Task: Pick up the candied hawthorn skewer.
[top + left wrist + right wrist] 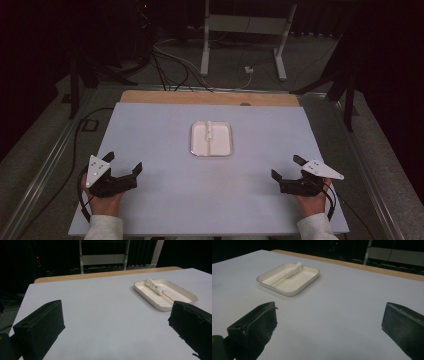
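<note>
A cream rectangular tray point(226, 150) lies in the middle of the white board, and it also appears as the tray point(186, 293) and the tray point(309, 278) in the gripper views. In it lies a skewer with white marshmallow-like pieces point(209, 129), seen closer as white pieces point(155, 286) and white pieces point(292, 270). My left gripper point(123, 162) rests near the board's front left, jaws wide apart, nothing between them. My right gripper point(287, 167) sits at the front right, equally open and empty. Both point toward the tray from a distance.
The white board point(165, 130) covers a wooden table whose edge point(200, 97) shows at the back. Beyond it stand a white metal frame point(245, 25) and cables point(175, 65) on a dark floor.
</note>
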